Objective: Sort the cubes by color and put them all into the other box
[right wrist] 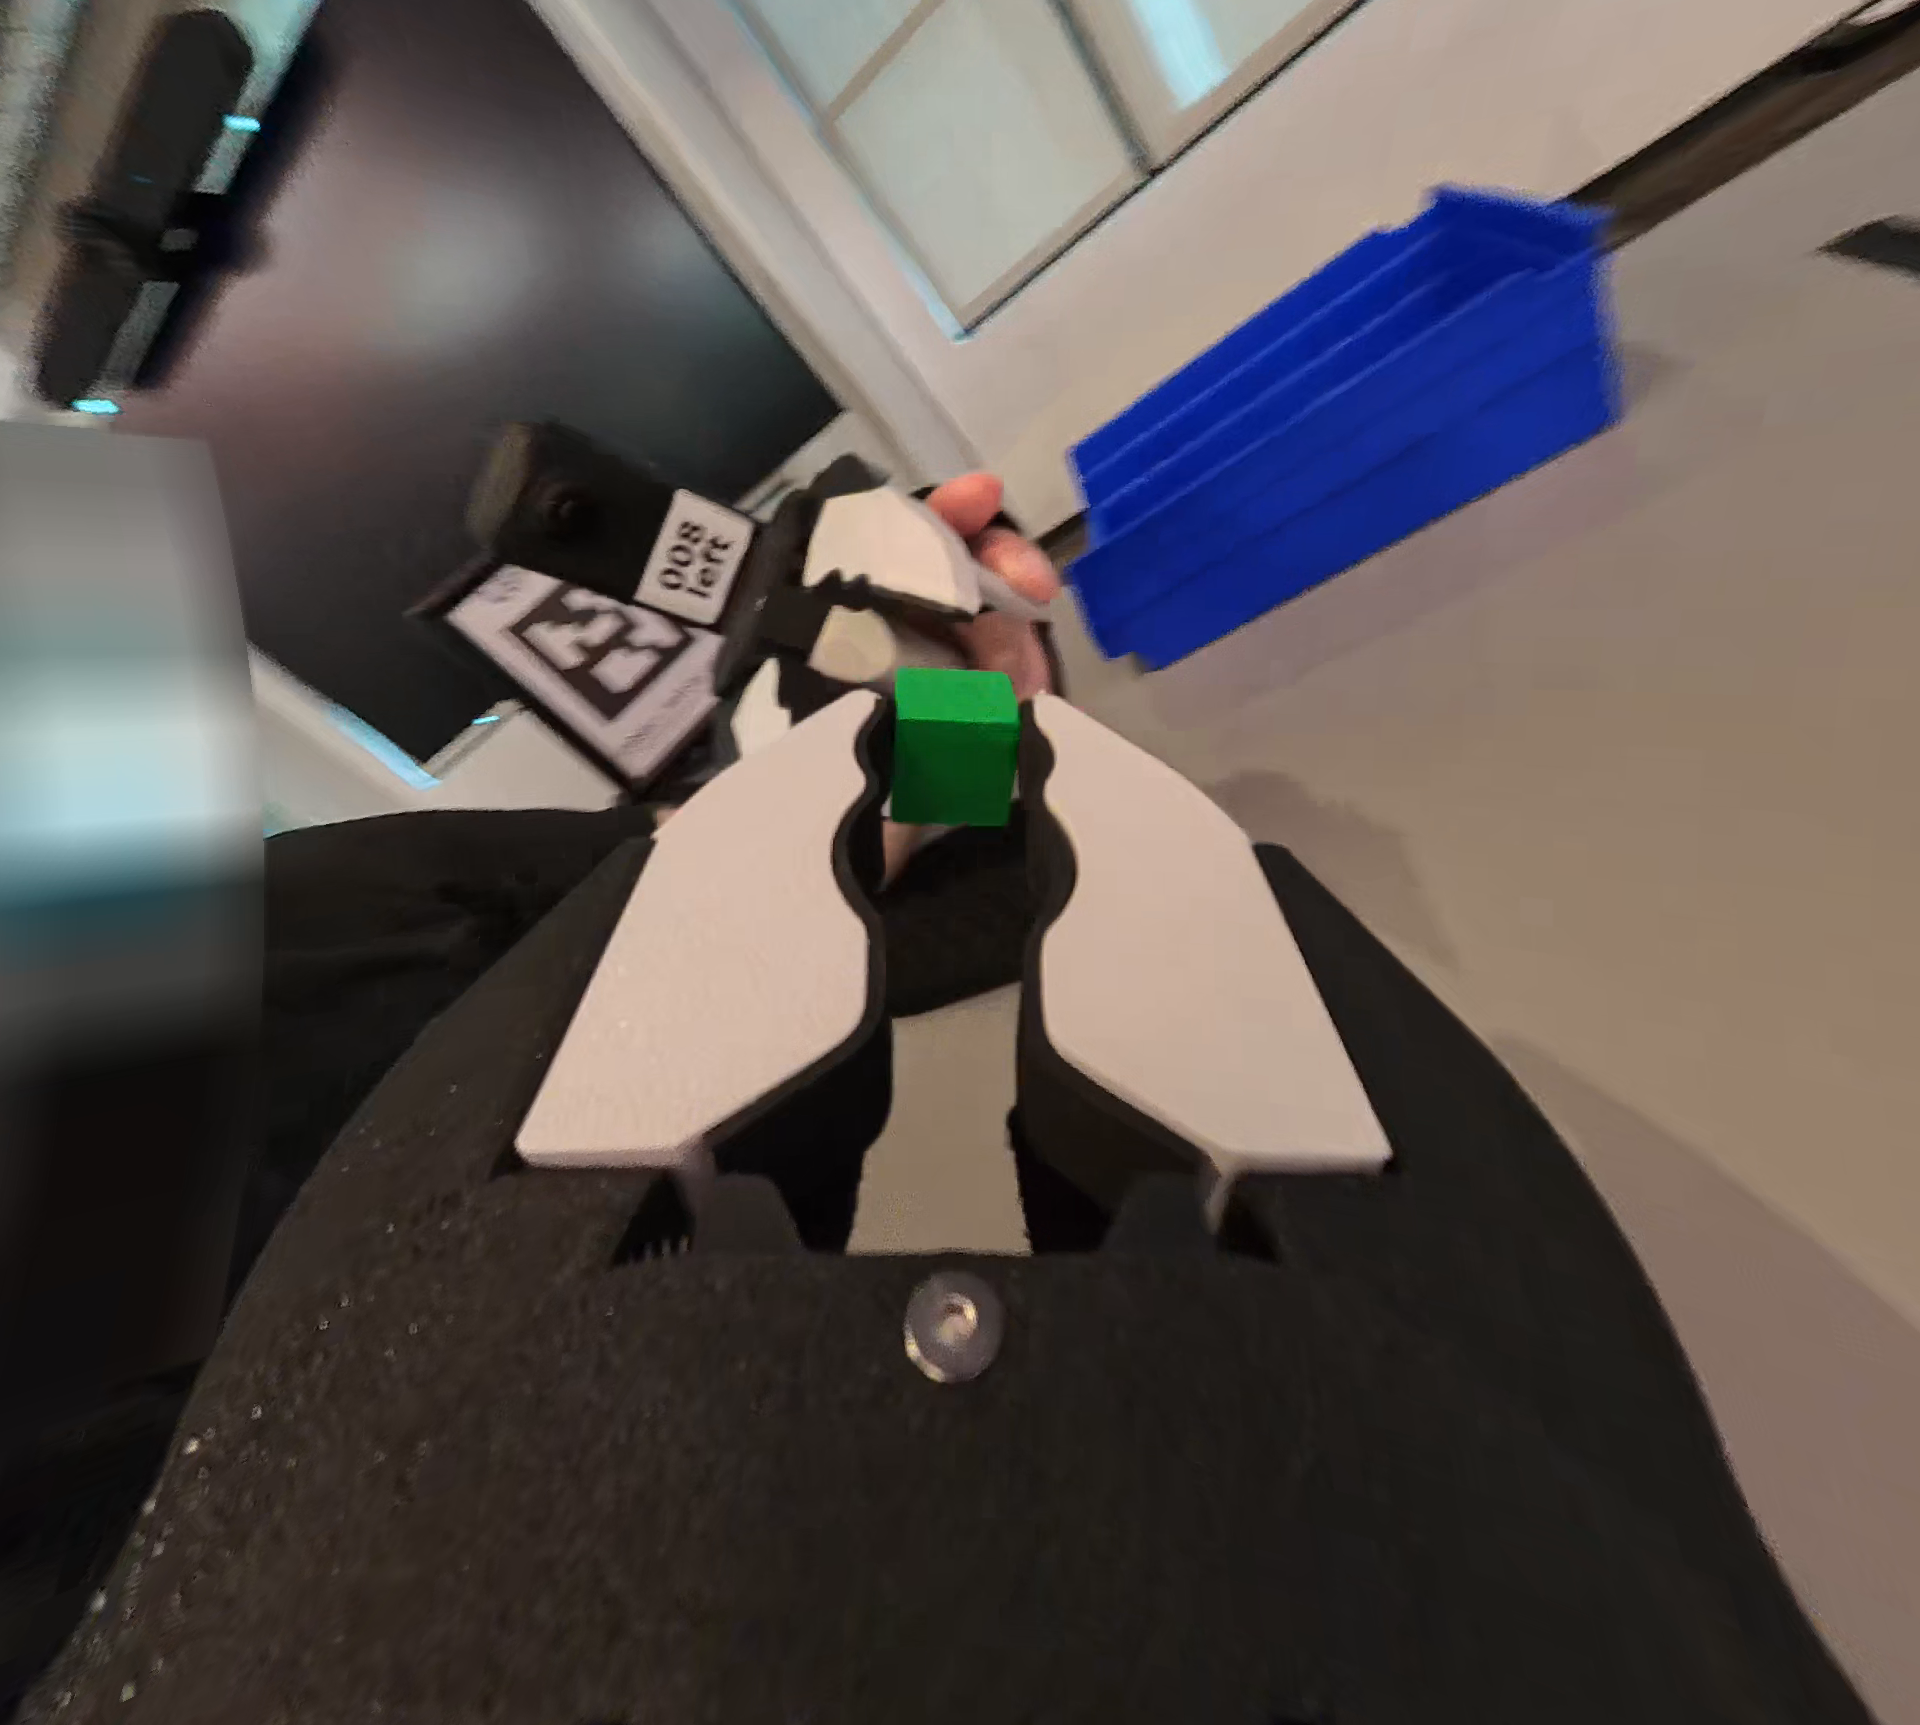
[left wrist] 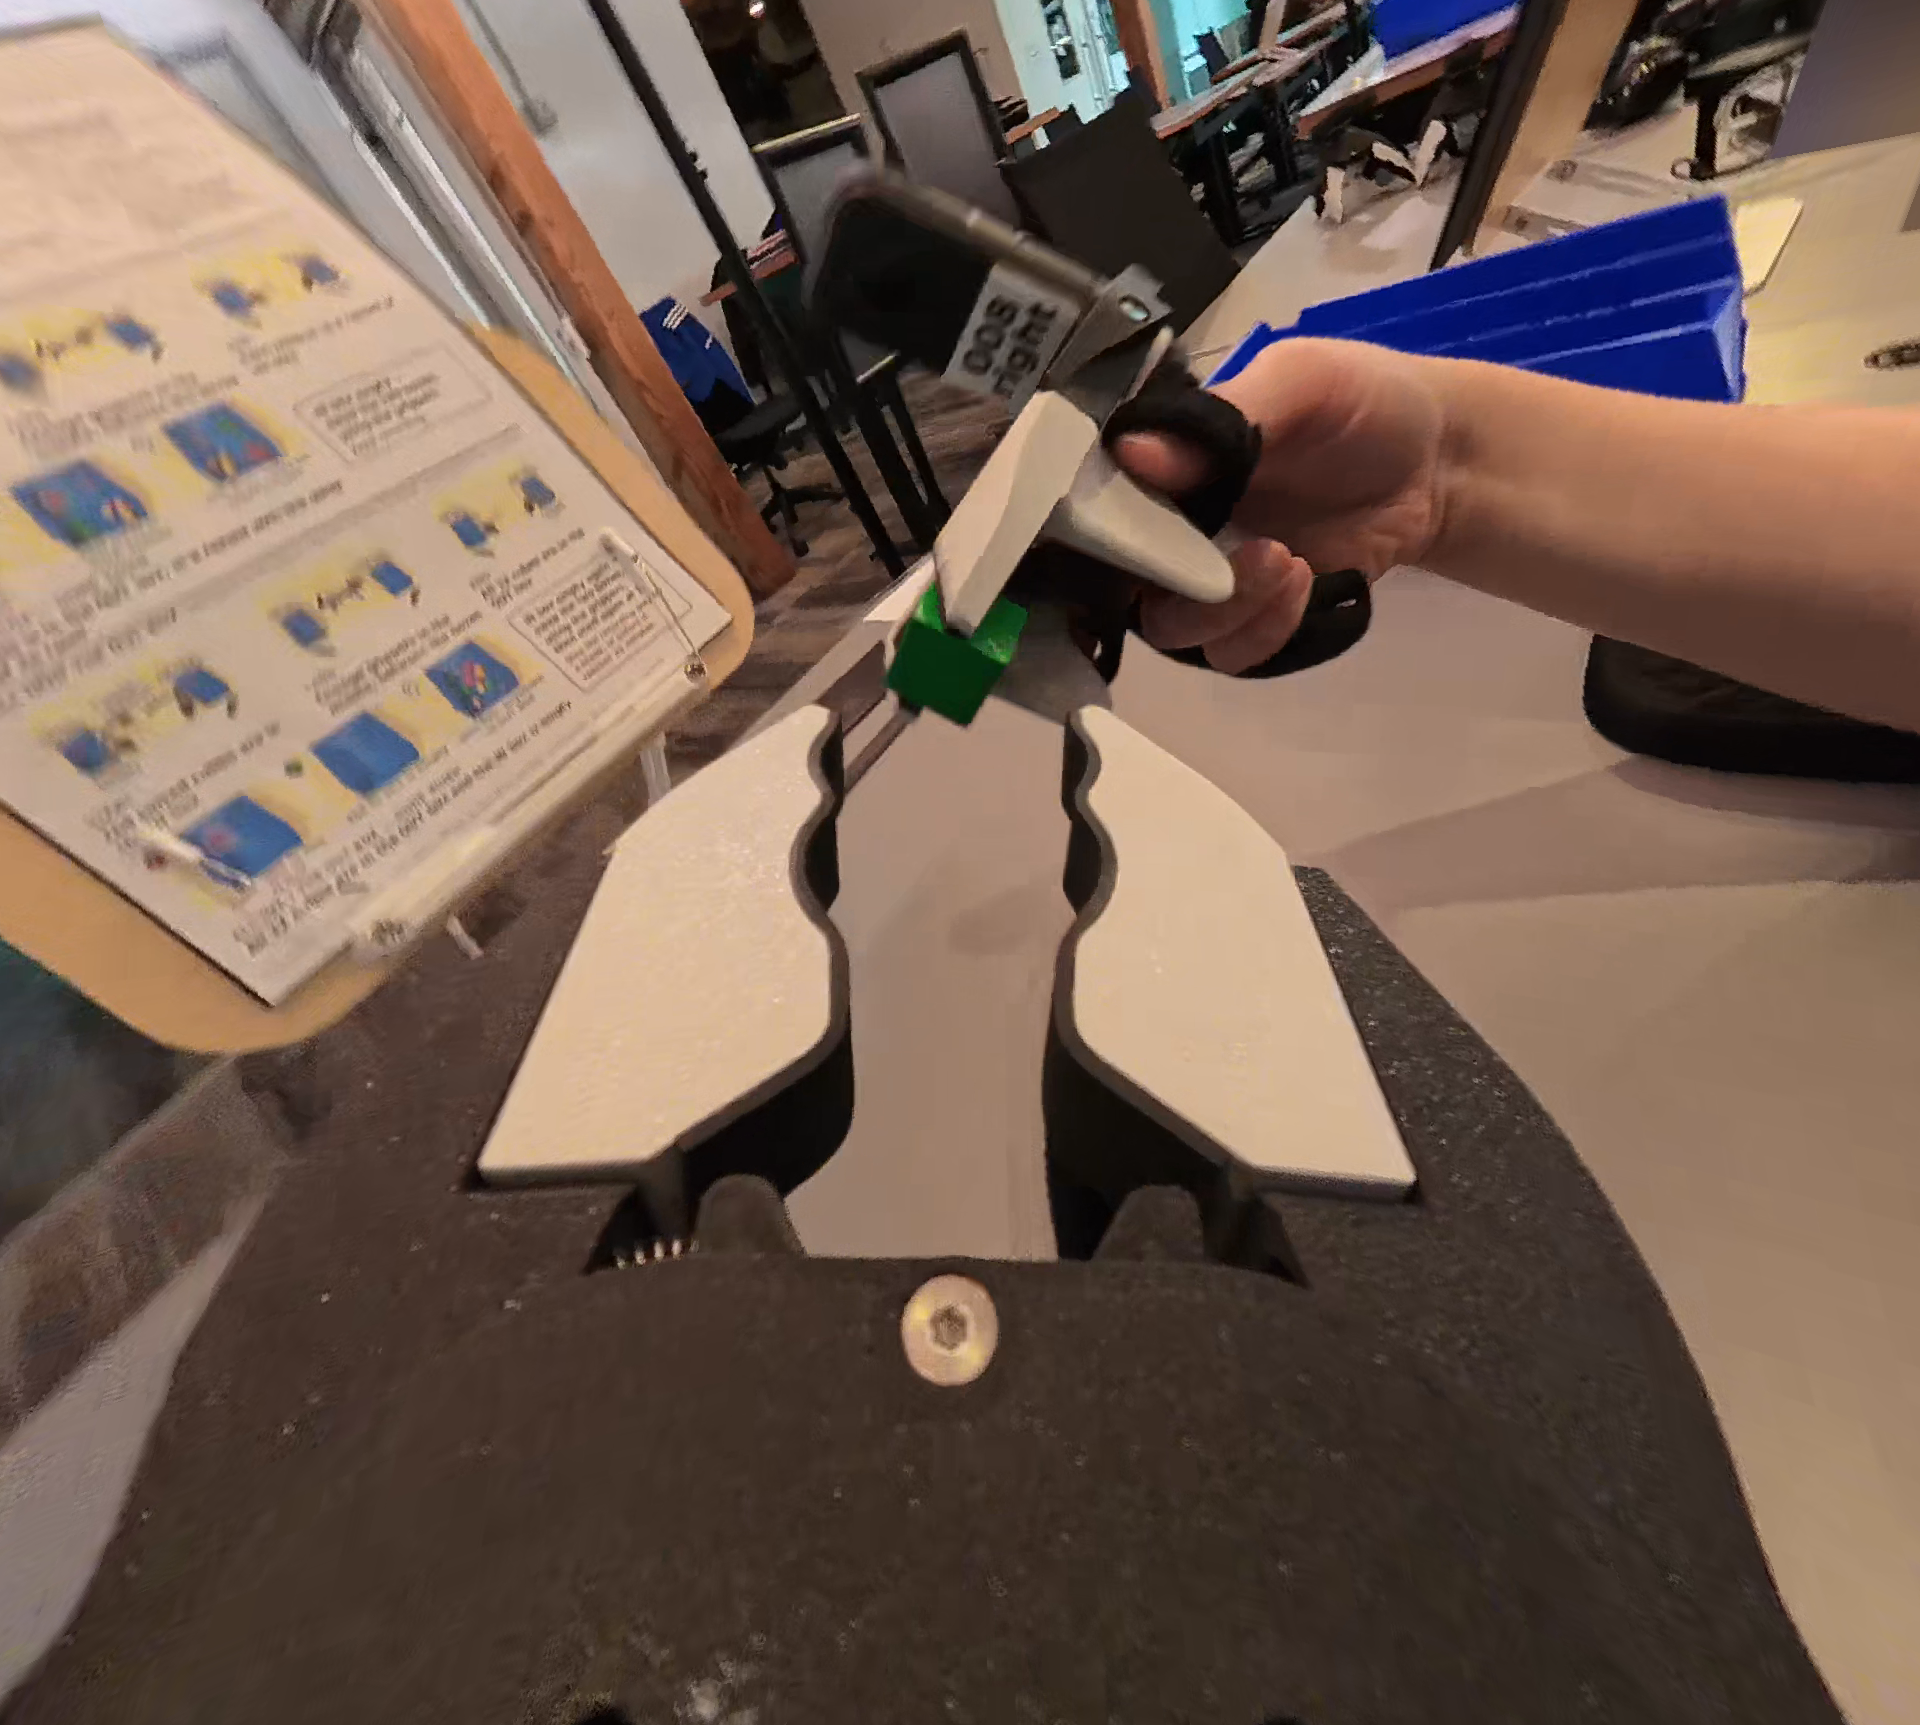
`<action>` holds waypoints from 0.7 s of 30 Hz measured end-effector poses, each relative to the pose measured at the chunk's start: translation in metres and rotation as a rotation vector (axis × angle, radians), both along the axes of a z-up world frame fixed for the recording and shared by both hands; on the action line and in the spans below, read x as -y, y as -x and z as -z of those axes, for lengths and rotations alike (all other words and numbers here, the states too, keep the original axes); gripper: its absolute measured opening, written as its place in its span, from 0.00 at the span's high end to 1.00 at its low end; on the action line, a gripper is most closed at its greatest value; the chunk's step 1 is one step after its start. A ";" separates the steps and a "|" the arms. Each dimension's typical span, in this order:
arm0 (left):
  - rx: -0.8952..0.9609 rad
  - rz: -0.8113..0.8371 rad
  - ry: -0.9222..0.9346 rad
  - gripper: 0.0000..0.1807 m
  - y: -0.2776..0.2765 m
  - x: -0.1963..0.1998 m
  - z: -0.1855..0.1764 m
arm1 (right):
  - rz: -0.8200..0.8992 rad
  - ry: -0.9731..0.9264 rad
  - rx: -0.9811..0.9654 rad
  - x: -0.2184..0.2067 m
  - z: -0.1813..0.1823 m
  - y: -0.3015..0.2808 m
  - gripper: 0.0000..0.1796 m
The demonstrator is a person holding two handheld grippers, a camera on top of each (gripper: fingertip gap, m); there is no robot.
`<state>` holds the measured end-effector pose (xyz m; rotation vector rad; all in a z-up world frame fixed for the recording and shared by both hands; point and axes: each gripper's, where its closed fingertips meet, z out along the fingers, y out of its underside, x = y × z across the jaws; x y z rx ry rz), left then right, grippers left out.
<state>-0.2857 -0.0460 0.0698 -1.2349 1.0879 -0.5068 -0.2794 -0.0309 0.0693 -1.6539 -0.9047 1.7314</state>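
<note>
Green cube (right wrist: 954, 748) pinched at the very tips of the right gripper (right wrist: 956, 745), held up in the air, well above the pale surface (right wrist: 1558, 1000); one finger (right wrist: 727, 948) on its left face, the other on its right, cube sitting only at the outermost notch, most of it sticking out past the tips. Same cube (left wrist: 951, 659) seen from the left wrist view, just beyond the left gripper (left wrist: 948, 740), not between its fingers (left wrist: 717, 927); those spread apart, holding nothing. Blue box (right wrist: 1351, 439) off to the right and farther away, compartments not visible from here. Probable step: carry to the box, or a handover to the left. Shallow tip grip, so best kept squeezed, moved smoothly, no twisting, released only once low over the right section. Instruction board (left wrist: 312, 532) at left, irrelevant.
</note>
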 end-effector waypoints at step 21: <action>-0.124 -0.093 0.233 0.84 0.007 -0.031 0.110 | 1.189 -0.344 0.695 -0.107 0.003 -0.259 0.88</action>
